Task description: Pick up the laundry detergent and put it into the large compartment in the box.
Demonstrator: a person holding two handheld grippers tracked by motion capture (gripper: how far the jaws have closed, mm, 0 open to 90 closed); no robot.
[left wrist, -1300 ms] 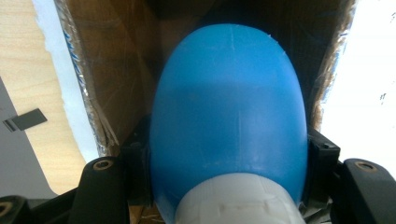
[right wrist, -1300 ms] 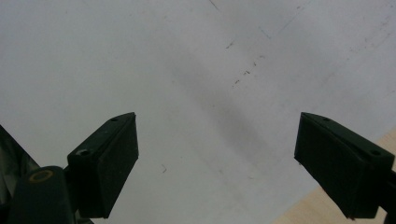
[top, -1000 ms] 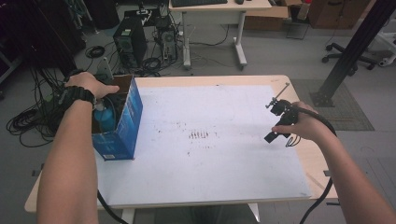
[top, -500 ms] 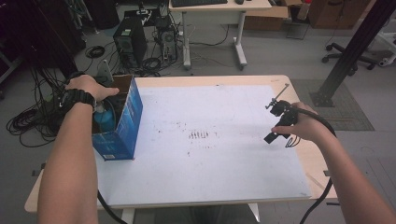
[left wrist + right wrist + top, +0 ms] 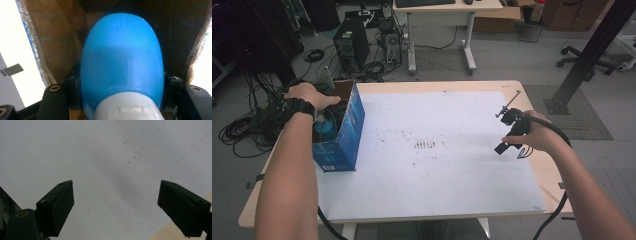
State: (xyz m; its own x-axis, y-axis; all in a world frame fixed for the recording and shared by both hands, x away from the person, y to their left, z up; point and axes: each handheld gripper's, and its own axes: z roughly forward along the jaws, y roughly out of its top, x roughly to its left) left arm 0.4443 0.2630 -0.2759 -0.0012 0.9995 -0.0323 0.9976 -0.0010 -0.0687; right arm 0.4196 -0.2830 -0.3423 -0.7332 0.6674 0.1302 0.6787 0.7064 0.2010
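text: none legible | blue box (image 5: 343,131): print too small to read | bottle (image 5: 121,60): unmarked

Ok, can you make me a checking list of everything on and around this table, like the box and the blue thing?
Surface: white sheet with small dark marks over a light wooden table.
Job's things: round blue plastic bottle with a white cap inside an open blue cardboard box at the table's left edge.
Clutter: nothing seen.
Grippers: left gripper shut on the bottle inside the box; right gripper open above the sheet, holding nothing.
Cables: black cable trails from the right gripper; a tangle on the floor at left.
Surroundings: computer towers, desk, office chair.
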